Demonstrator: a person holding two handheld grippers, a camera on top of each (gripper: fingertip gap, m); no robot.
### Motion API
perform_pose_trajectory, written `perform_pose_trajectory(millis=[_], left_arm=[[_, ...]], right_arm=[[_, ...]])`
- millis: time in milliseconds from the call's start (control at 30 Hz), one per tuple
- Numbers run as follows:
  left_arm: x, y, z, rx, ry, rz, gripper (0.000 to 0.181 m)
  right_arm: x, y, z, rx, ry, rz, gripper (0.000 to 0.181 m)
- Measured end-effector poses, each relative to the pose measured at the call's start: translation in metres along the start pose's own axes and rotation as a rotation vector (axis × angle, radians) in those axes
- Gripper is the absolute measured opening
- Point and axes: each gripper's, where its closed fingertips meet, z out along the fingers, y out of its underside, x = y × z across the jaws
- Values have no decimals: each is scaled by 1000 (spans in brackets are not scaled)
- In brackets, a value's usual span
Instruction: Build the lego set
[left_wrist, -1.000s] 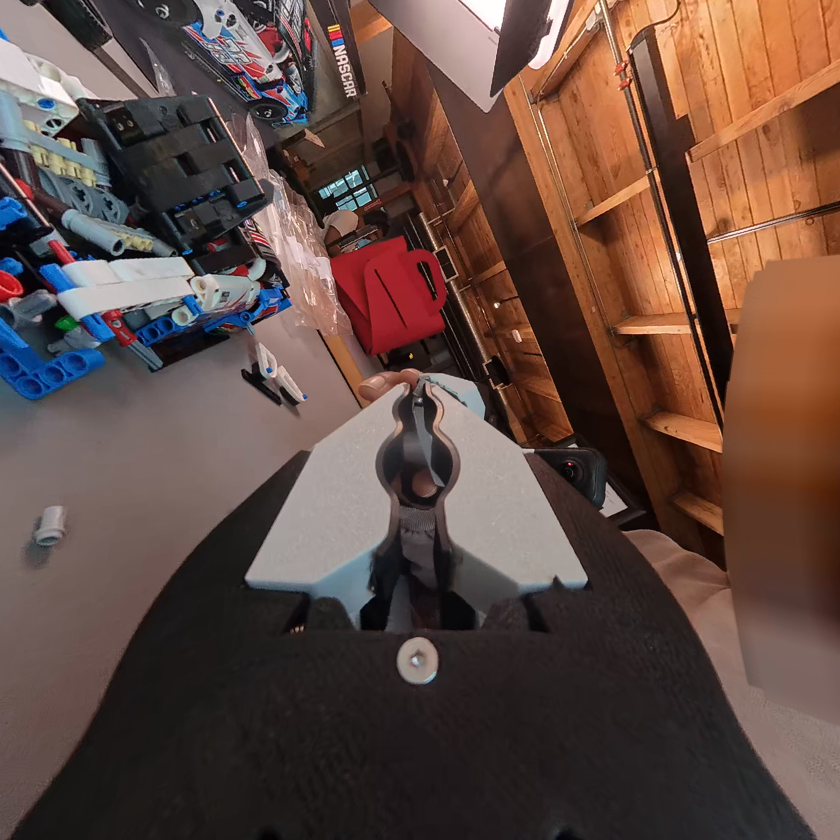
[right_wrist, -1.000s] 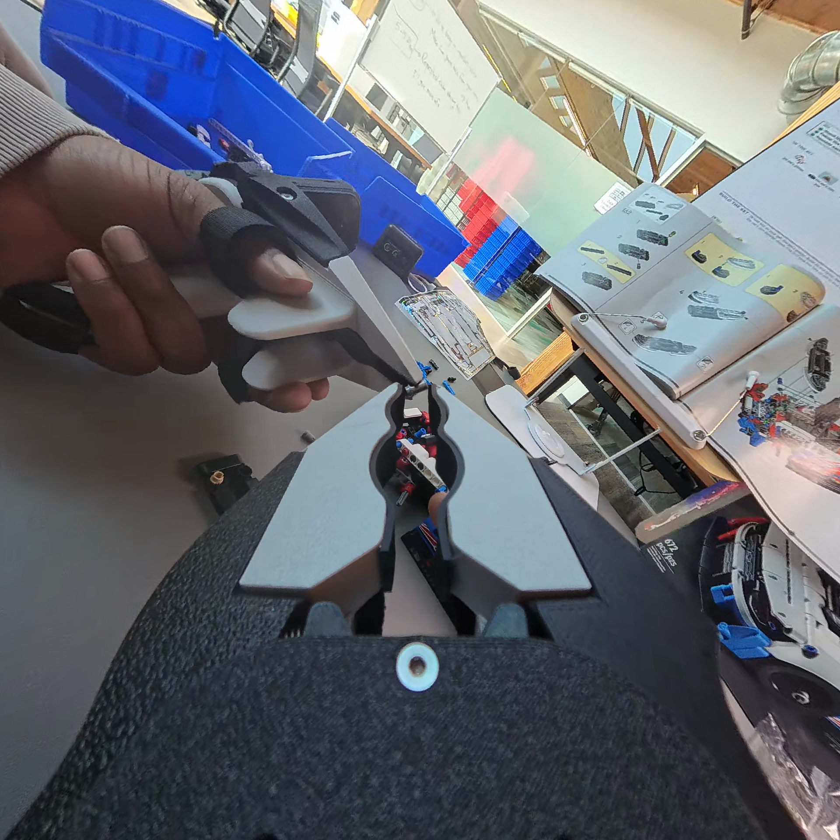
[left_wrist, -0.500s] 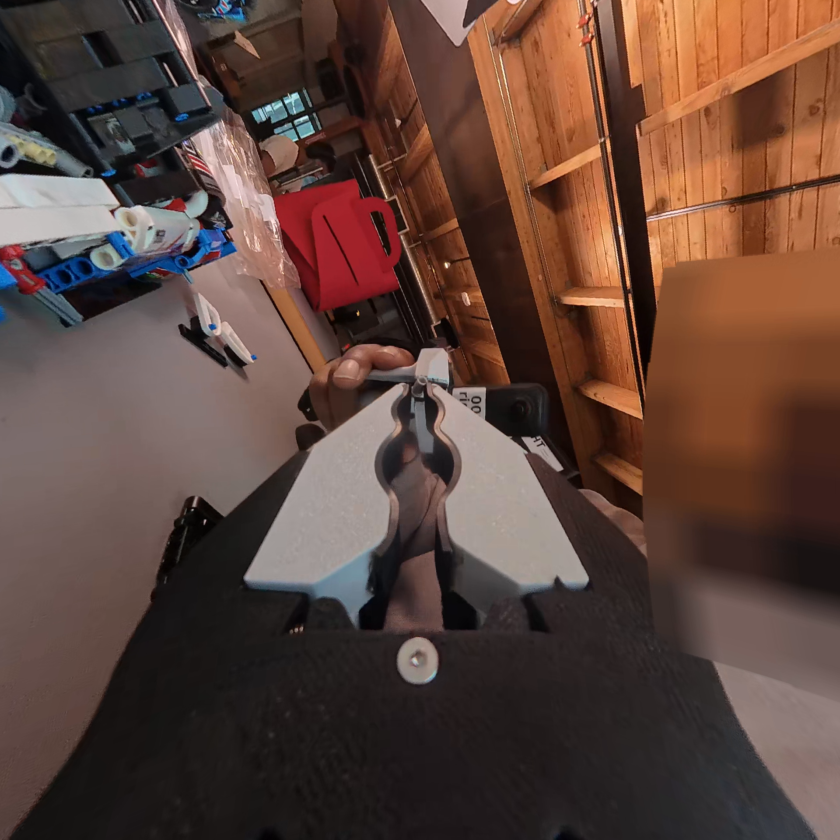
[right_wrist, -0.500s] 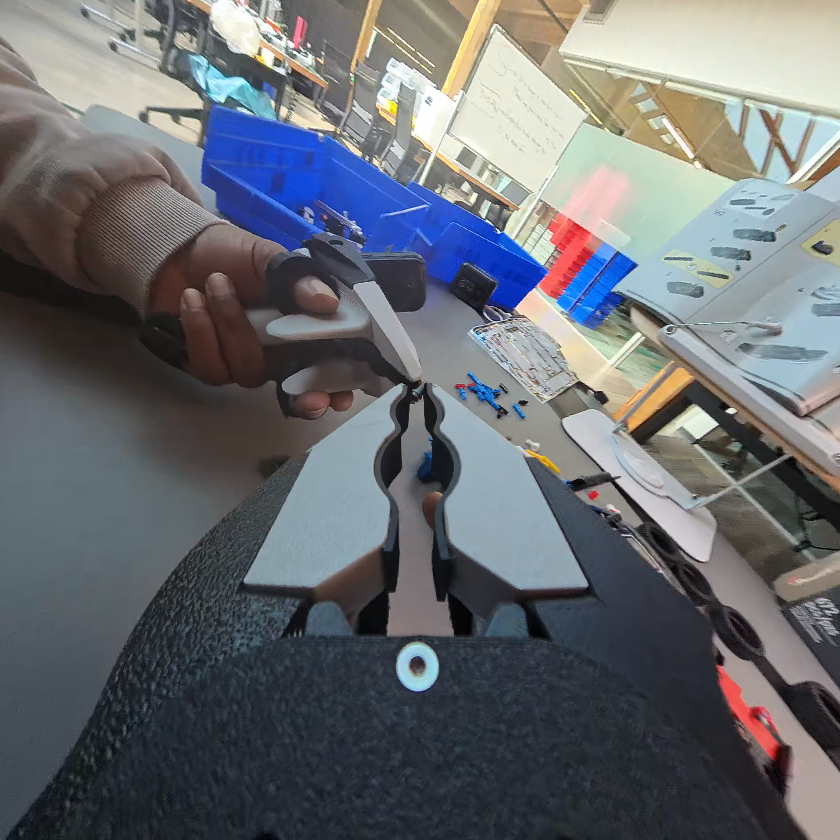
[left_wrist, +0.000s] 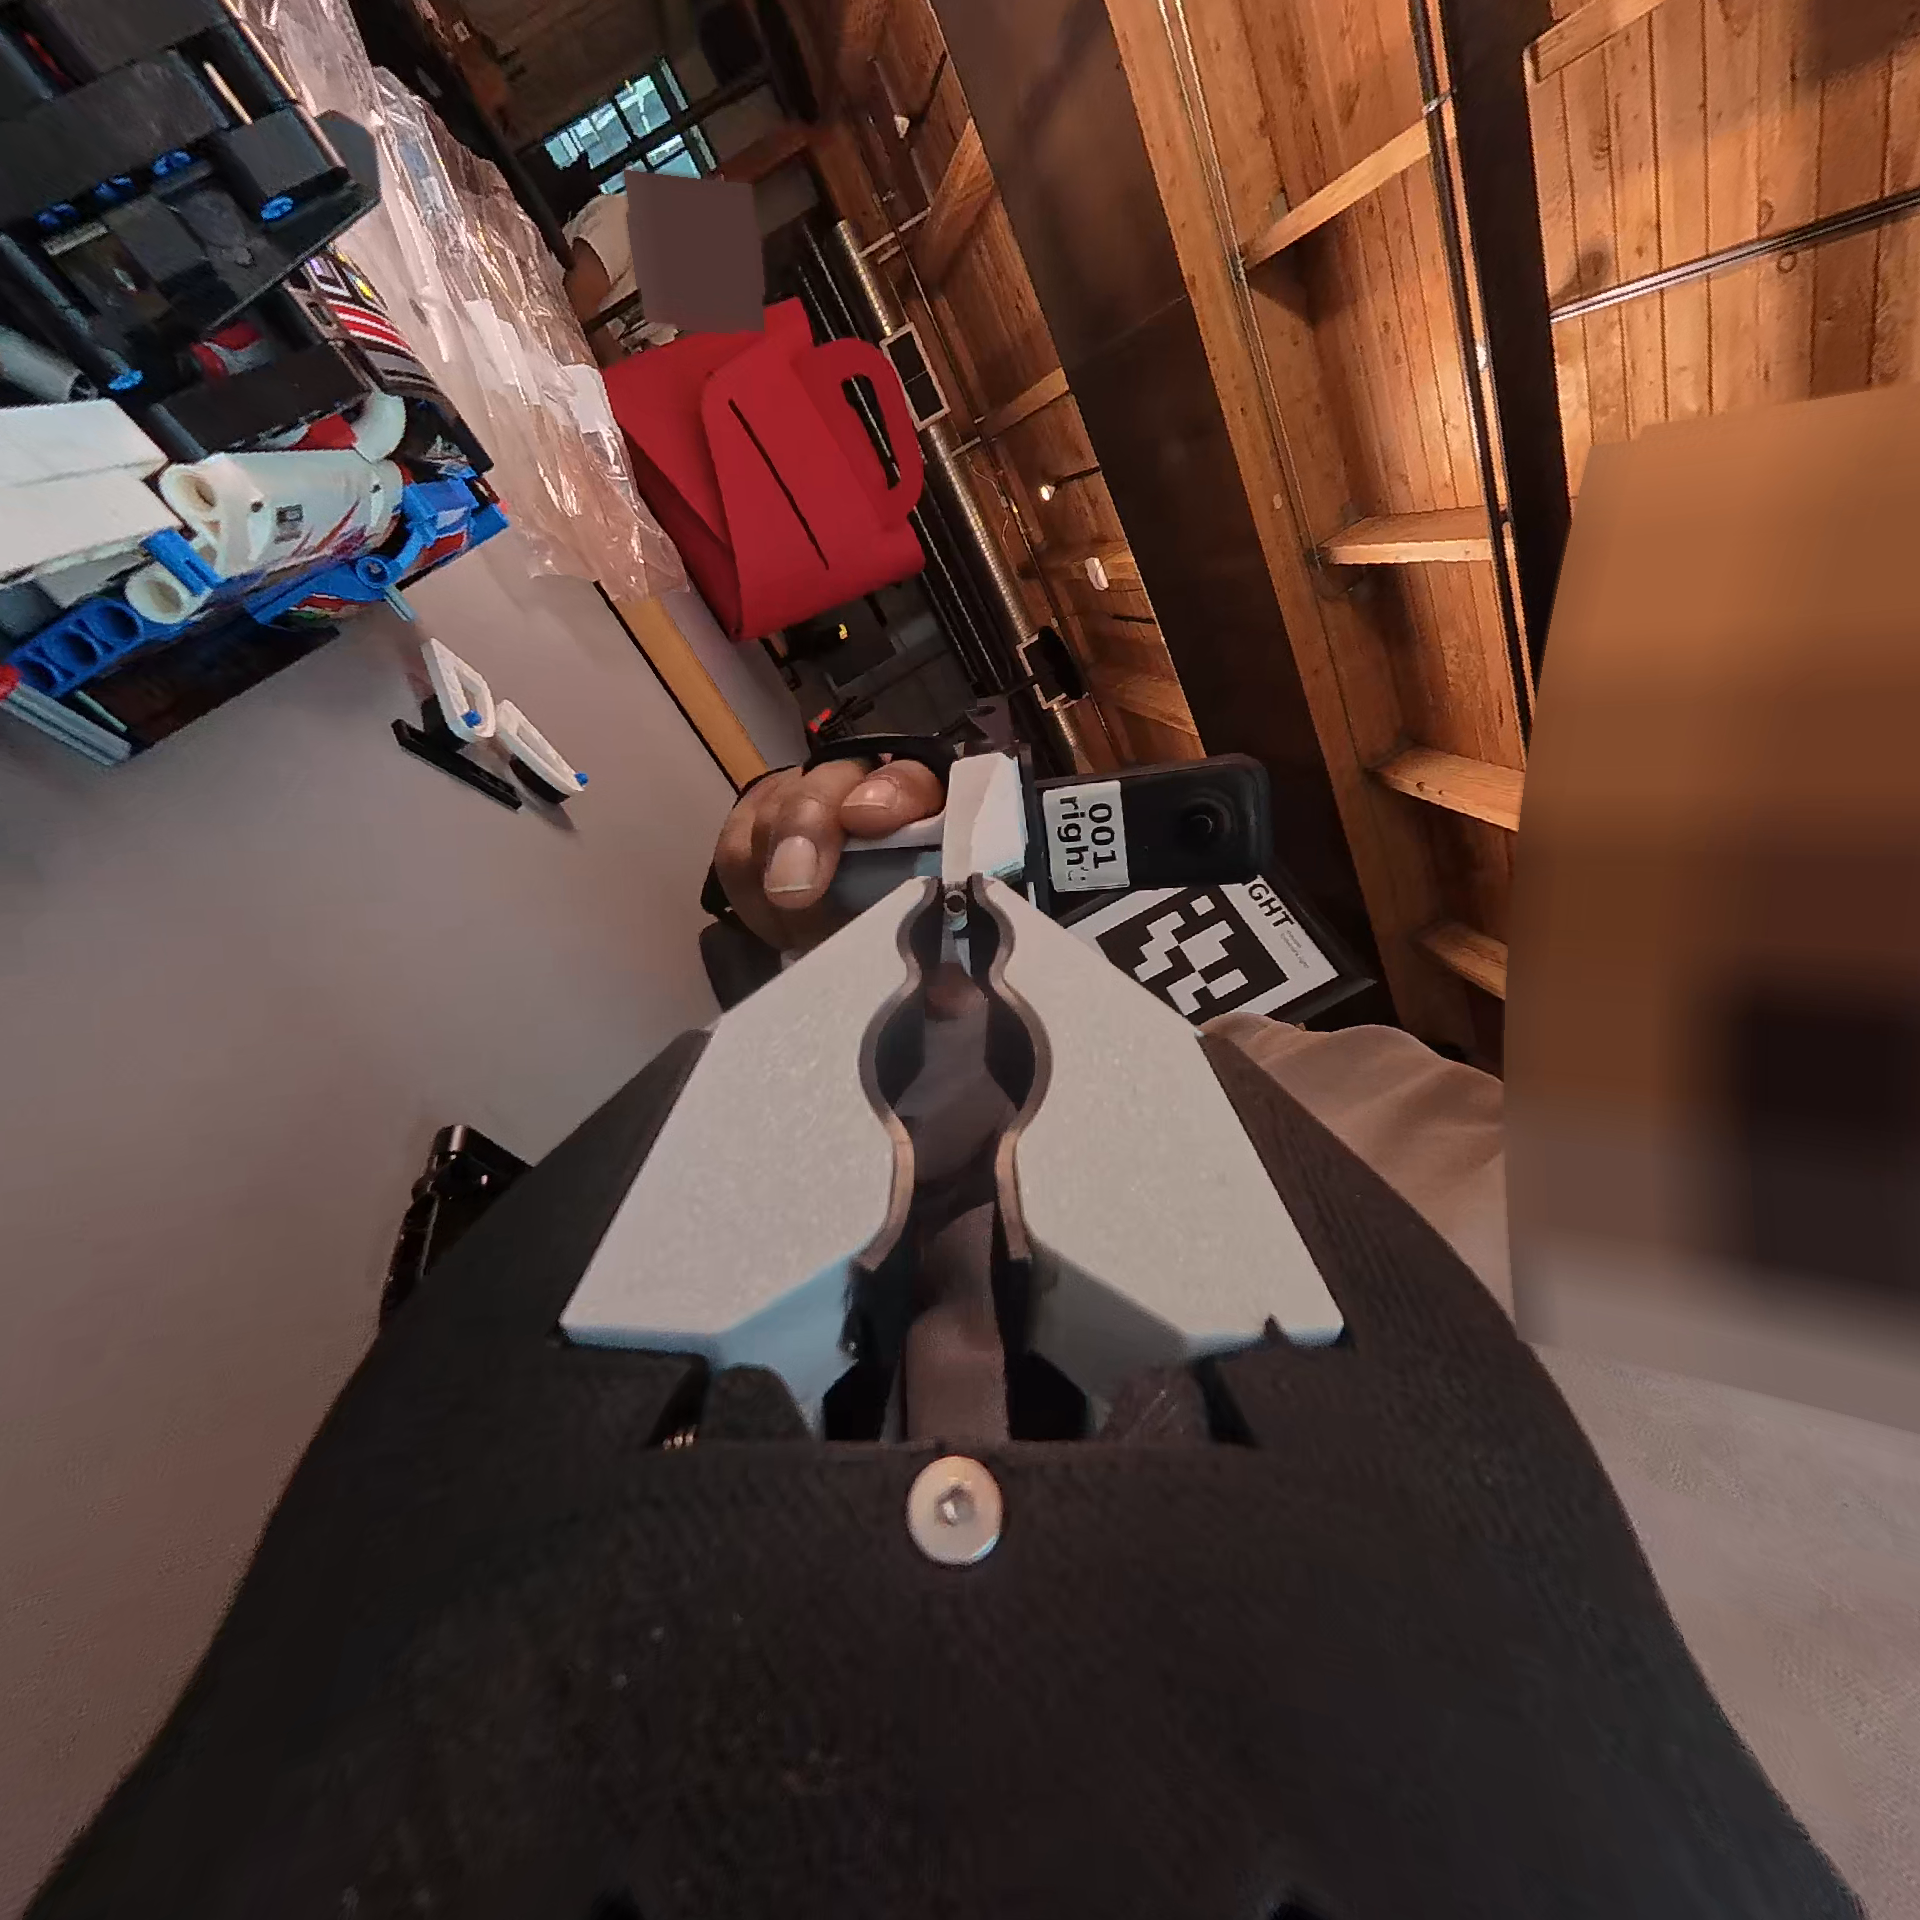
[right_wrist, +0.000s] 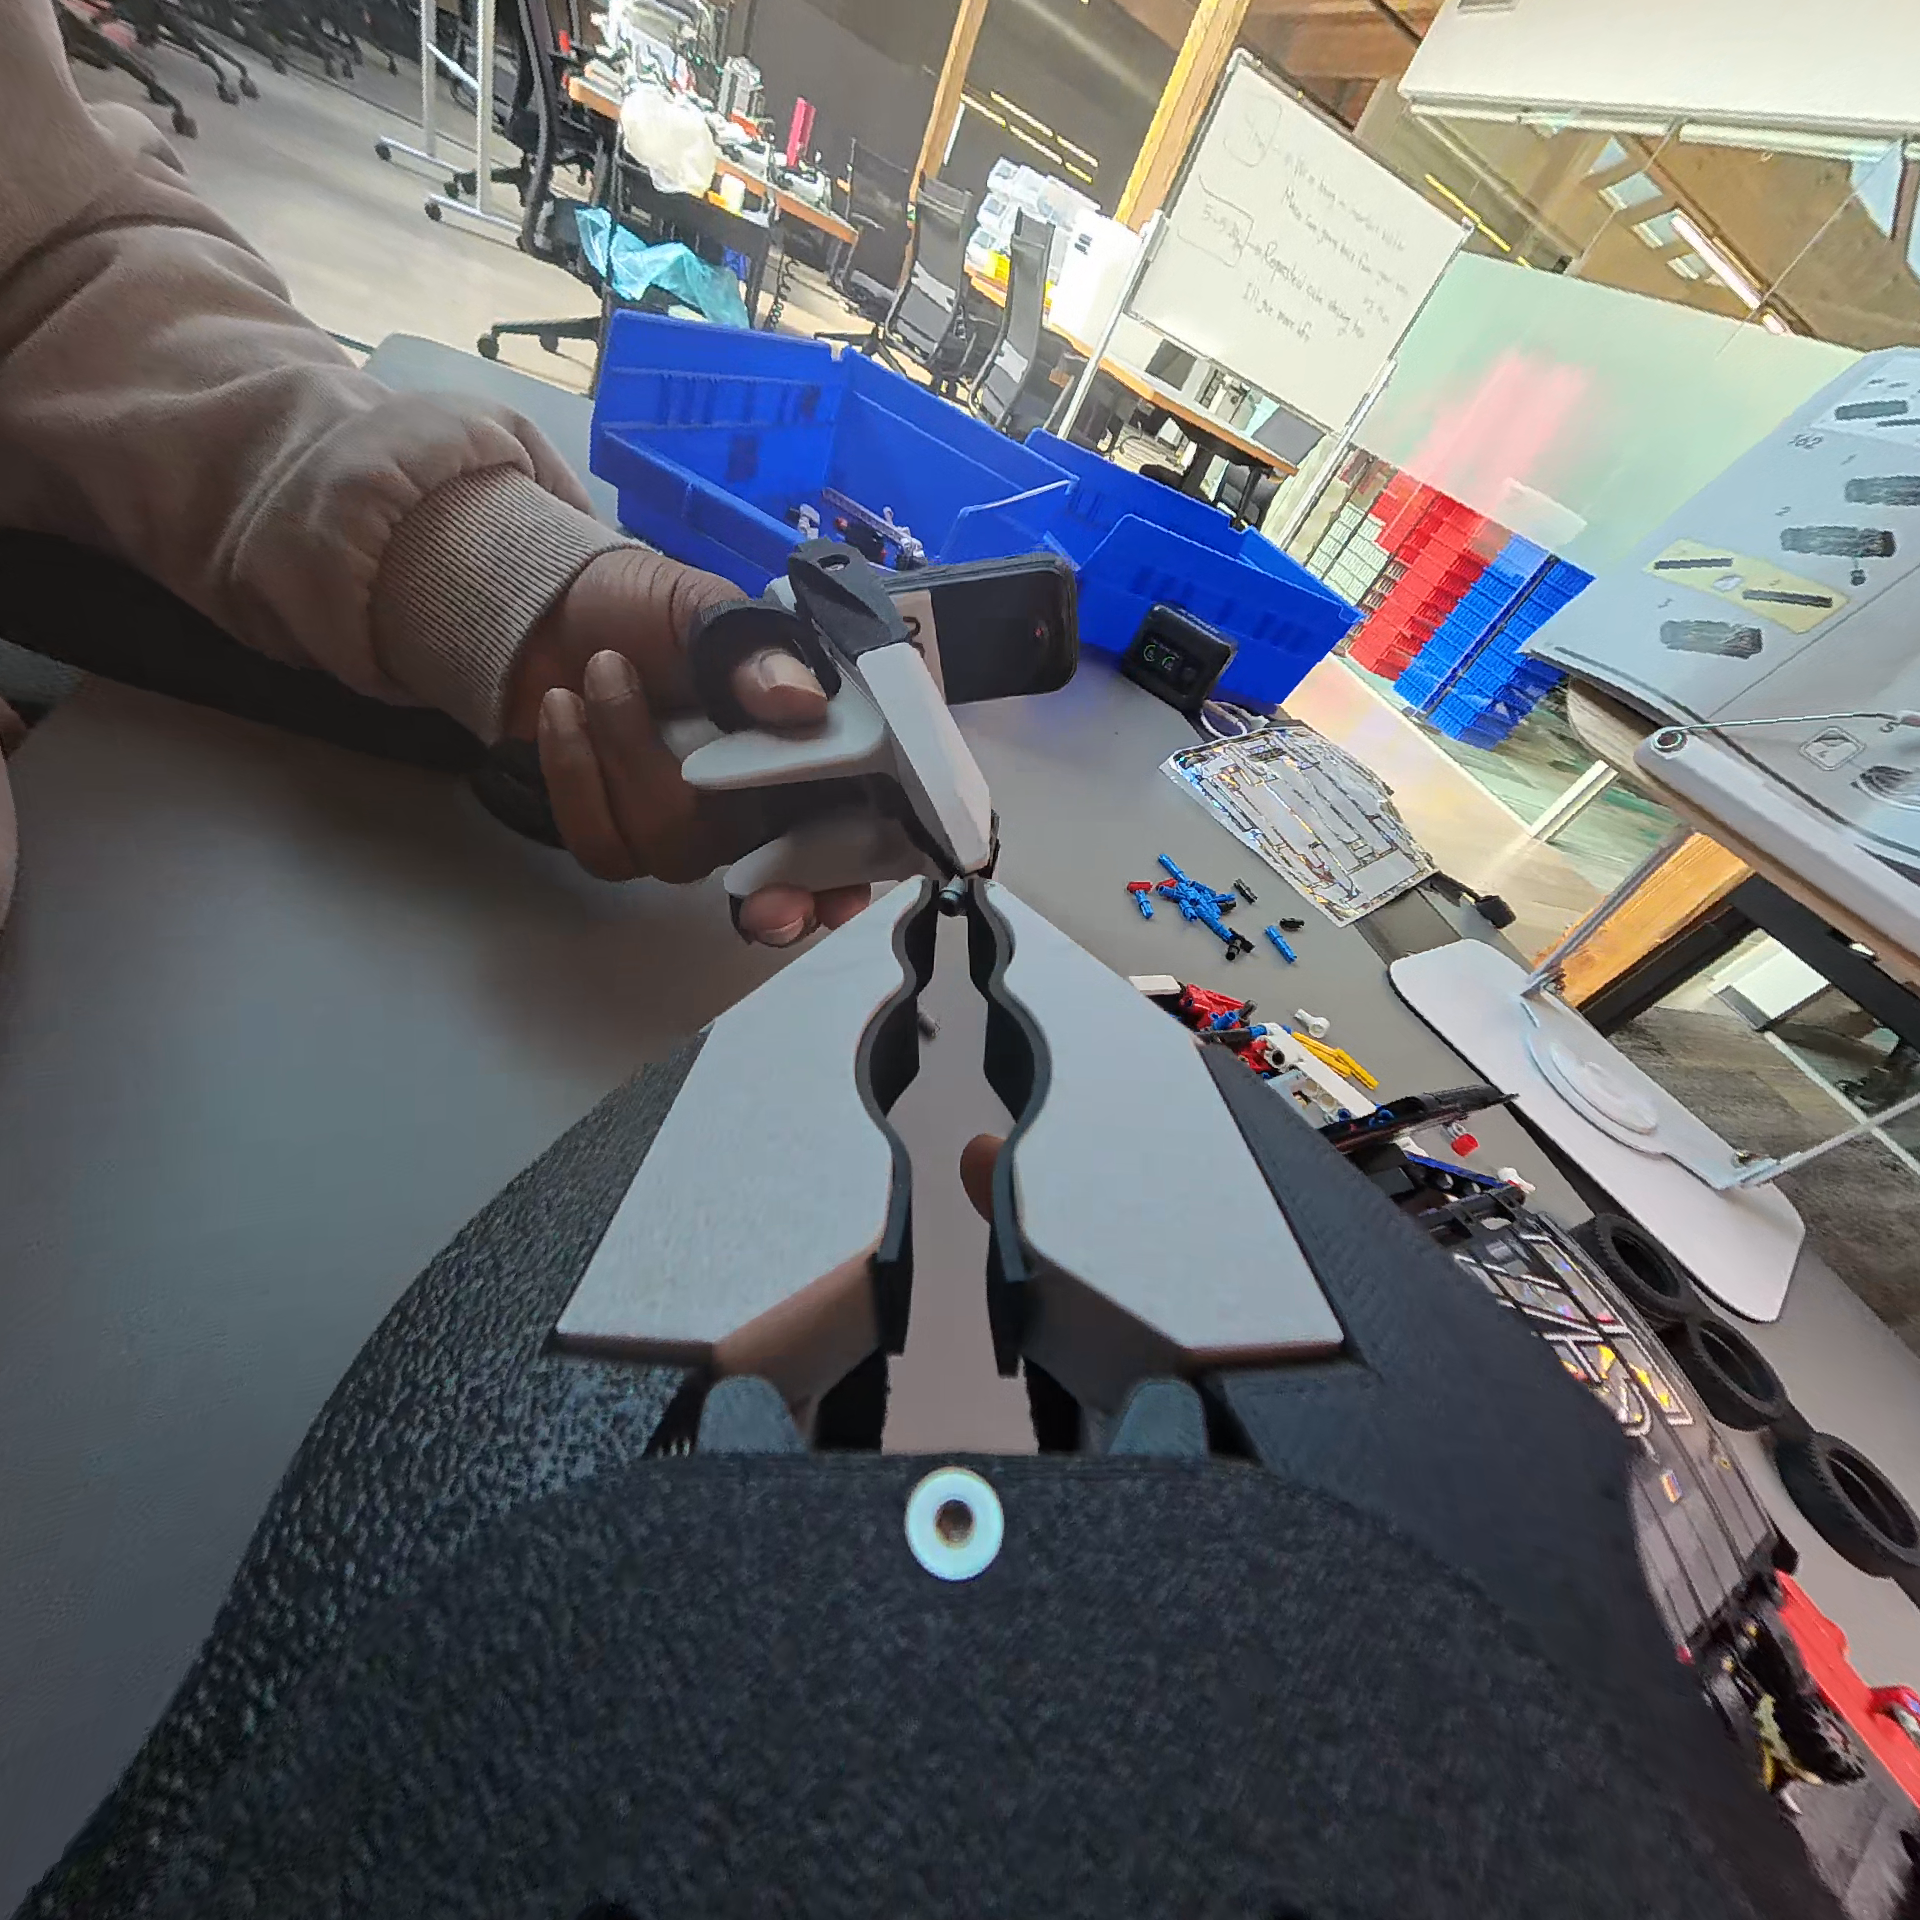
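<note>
Meeting tip to tip above the grey desk (right_wrist: 260, 1039) — left tool (left_wrist: 958, 902) and right tool (right_wrist: 951, 896), both pinching one small dark pin (right_wrist: 949, 900) between nearly closed tips. Partly built lego car (left_wrist: 187, 520) on the desk well to the side — loose blue pins (right_wrist: 1195, 902) beyond.

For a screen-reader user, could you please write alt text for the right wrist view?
The right tool pinches a tiny dark peg tip-to-tip with the left tool above a grey table, with blue plastic bins behind.
</note>
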Motion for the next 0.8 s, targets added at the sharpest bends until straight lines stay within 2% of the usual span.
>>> perform_pose_trajectory(millis=[33, 267, 600, 700, 800], left_arm=[[2, -1, 0, 12, 19, -13, 1], [13, -9, 0, 99, 113, -97, 2], [13, -12, -1, 135, 109, -126, 1], [7, -11, -2, 101, 37, -40, 2], [5, -9, -5, -8, -83, 210, 16]], right_arm=[[1, -2, 0, 13, 10, 5, 2], [7, -14, 1, 61, 112, -93, 2], [9, -13, 3, 9, 203, -288, 1], [9, -7, 4, 10, 152, -153, 2], [20, -2, 0, 24, 142, -5, 2]])
